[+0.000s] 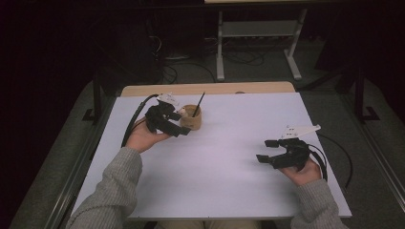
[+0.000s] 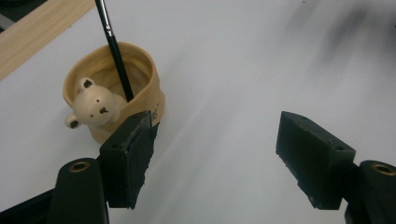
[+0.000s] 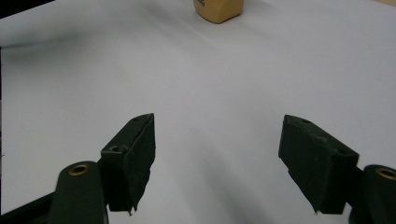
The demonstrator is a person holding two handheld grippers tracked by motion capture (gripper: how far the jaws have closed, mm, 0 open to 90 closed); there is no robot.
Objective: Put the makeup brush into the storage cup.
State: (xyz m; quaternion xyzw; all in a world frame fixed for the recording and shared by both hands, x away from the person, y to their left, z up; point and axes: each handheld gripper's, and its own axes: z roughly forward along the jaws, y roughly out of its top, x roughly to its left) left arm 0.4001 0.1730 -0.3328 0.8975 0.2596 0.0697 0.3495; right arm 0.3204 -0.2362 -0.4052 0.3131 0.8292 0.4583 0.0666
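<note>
A tan ceramic cup (image 1: 192, 119) with a small bear figure (image 2: 93, 106) on its rim stands at the back left of the white table (image 1: 224, 157). A black paintbrush (image 2: 114, 46) leans inside it, handle up. My left gripper (image 1: 181, 123) is open right beside the cup (image 2: 140, 84), one jaw close against its side, nothing between the jaws. My right gripper (image 1: 265, 150) hovers open over bare table at the right, far from the cup (image 3: 218, 9), which lies ahead at the top edge of the right gripper view.
A light wooden strip (image 1: 205, 88) runs along the table's far edge. Beyond it stand a white metal frame (image 1: 258, 43) and cables on a dark floor. Table rails run along the left and right sides.
</note>
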